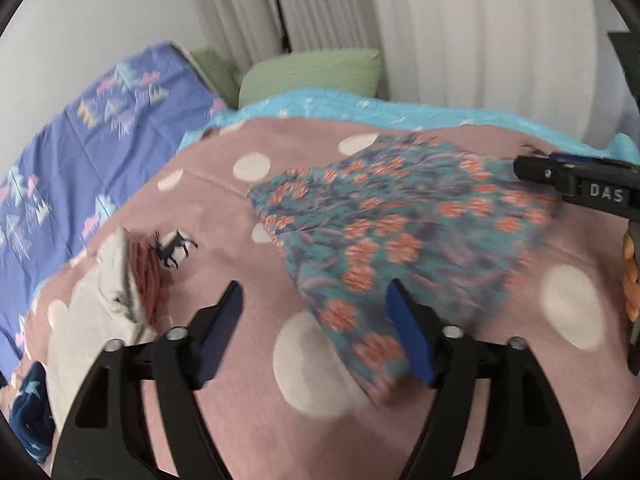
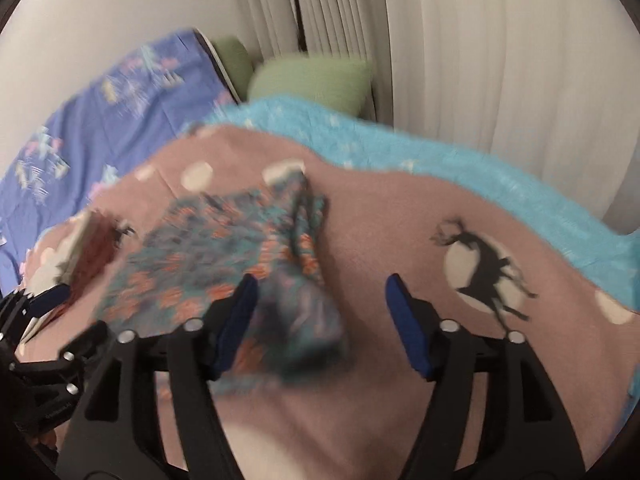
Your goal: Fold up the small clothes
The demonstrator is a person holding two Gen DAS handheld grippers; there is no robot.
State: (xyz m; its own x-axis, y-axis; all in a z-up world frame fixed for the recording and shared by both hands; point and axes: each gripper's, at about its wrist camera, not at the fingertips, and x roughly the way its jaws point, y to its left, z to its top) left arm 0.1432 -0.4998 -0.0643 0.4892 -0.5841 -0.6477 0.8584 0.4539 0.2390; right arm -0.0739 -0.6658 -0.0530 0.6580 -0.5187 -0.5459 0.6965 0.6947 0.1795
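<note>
A teal garment with orange flowers (image 1: 400, 216) lies spread on the pink blanket with white dots (image 1: 224, 240). My left gripper (image 1: 314, 288) hangs open just above the garment's near corner; the cloth runs under and beside its right finger (image 1: 408, 328), with no pad pressing on it. In the right wrist view the same garment (image 2: 192, 240) is blurred, and a bunched end of it lies between the wide jaws of my right gripper (image 2: 322, 280), close to the left finger (image 2: 236, 316). Neither gripper holds anything.
A beige and pink heap of clothes (image 1: 116, 292) sits to the left, with a dark blue starred cloth (image 1: 28, 412) below it. Green pillows (image 1: 316, 76), a purple sheet (image 1: 80, 140), a light blue quilt (image 1: 400, 112) and curtains (image 1: 480, 32) lie behind. A hand (image 1: 630, 272) shows at the right edge.
</note>
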